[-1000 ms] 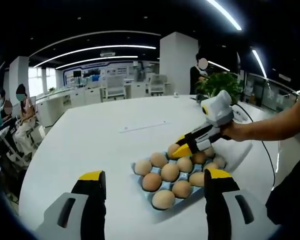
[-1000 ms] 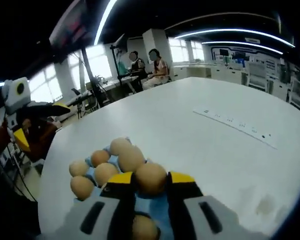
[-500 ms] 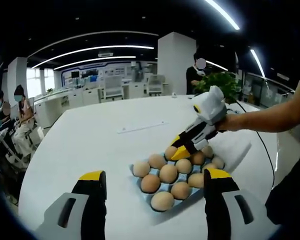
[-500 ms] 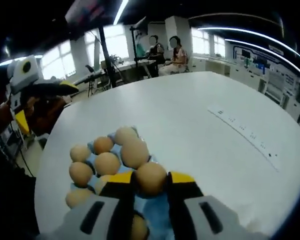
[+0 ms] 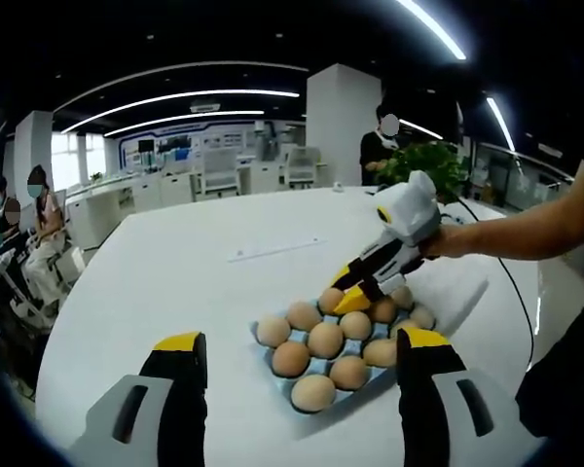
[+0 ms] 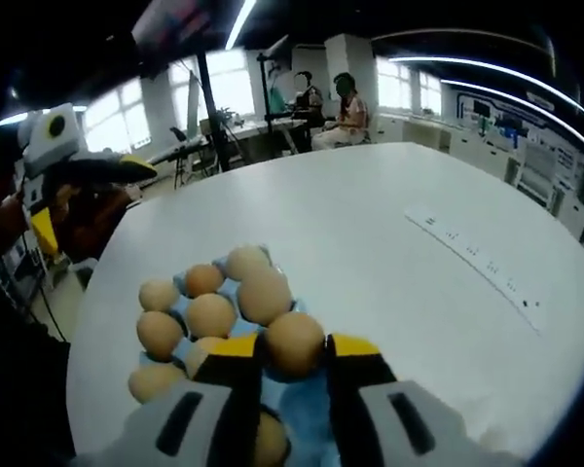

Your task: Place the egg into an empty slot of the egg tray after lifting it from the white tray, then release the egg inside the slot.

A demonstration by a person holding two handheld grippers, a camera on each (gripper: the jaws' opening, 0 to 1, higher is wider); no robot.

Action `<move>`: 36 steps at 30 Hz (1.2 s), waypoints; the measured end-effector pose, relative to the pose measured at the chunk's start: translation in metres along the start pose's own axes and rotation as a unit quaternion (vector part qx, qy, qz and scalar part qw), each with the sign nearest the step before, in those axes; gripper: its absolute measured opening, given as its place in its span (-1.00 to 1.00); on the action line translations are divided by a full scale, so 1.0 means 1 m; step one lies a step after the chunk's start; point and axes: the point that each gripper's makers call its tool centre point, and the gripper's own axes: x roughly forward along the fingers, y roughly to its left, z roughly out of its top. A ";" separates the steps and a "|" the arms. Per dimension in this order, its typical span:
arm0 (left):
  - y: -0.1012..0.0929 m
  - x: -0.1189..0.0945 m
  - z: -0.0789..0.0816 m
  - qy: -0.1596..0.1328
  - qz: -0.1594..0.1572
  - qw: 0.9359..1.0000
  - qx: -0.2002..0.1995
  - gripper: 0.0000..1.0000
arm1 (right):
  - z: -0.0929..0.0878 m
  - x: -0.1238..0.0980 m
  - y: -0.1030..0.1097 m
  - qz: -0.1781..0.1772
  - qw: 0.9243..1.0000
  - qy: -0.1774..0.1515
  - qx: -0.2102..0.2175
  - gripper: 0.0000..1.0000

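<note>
A blue egg tray (image 5: 294,374) lies on the white table, with brown eggs (image 5: 325,338) in several of its slots. My right gripper (image 5: 351,295) comes in from the right, held by a person's hand, and is shut on a brown egg (image 5: 331,298) at the tray's far edge. In the right gripper view that egg (image 6: 294,341) is clamped between the yellow-tipped jaws of the right gripper (image 6: 294,350), just above the blue egg tray (image 6: 302,413). My left gripper (image 5: 302,342) is open and holds nothing, on the near side of the tray. The left gripper (image 6: 97,170) is also at the far left of the right gripper view.
A white tray (image 5: 462,292) lies behind the egg tray to the right. A white strip (image 5: 277,247) lies further back on the round table (image 5: 175,282). A potted plant (image 5: 428,161) stands at the table's far edge. People sit and stand around the room.
The right gripper has kept the egg and shifted slightly along the tray's far edge. Both views have swung a little. The left gripper stays open.
</note>
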 end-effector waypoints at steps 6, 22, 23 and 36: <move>-0.003 0.000 0.000 0.001 0.000 1.000 0.000 0.62 | -0.003 -0.008 0.001 -0.005 1.000 -0.009 0.014 -0.47; -0.001 -0.001 0.002 -0.002 -0.003 1.000 0.002 0.61 | -0.024 -0.064 -0.008 -0.069 0.992 -0.070 0.079 -0.47; -0.001 -0.001 0.002 -0.002 -0.003 1.000 0.002 0.61 | -0.027 -0.068 -0.009 -0.077 0.991 -0.073 0.080 -0.47; -0.004 0.000 0.004 -0.004 -0.005 1.000 0.004 0.61 | -0.077 -0.138 -0.057 -0.201 0.965 -0.087 0.144 -0.47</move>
